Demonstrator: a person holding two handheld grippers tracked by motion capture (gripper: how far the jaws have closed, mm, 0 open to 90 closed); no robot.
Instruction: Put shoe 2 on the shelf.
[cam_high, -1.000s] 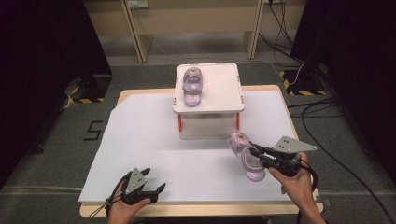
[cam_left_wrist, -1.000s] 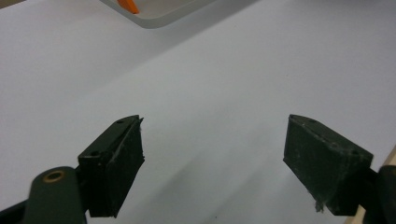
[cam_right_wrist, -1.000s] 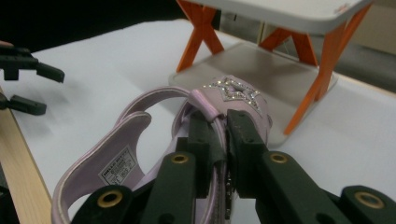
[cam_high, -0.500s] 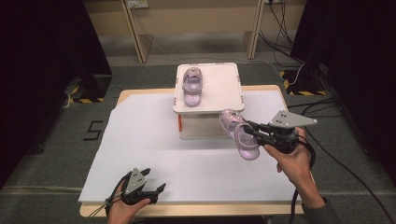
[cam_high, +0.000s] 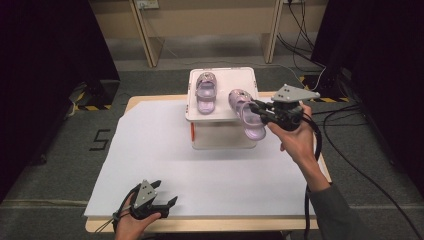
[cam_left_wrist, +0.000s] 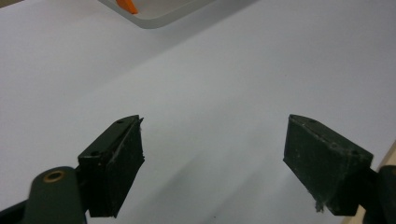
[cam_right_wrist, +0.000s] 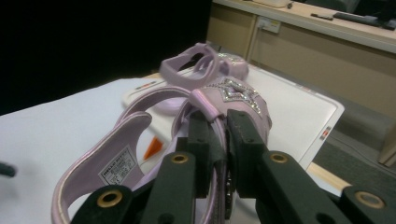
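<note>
A lilac sandal (cam_high: 205, 91) with a glittery strap lies on the lid of a white box (cam_high: 245, 77) at the back of the table. Its twin, a second lilac sandal (cam_high: 246, 115), hangs in the air at the box's right front corner, with my right gripper (cam_high: 257, 108) shut on its upper strap. In the right gripper view the jaws pinch that strap just behind the star ornament (cam_right_wrist: 233, 91), and the first sandal (cam_right_wrist: 201, 65) sits beyond on the lid. My left gripper (cam_high: 165, 205) rests open near the table's front edge, nothing between its fingers (cam_left_wrist: 116, 158).
A white sheet (cam_high: 160, 155) covers the wooden table. The box has an orange latch (cam_high: 192, 131) on its left side. Cables trail on the floor at the right. Wooden table legs stand behind the box.
My right gripper has lifted the second sandal off the white sheet and carried it up and back toward the box's right front corner. The left gripper has stayed where it was.
</note>
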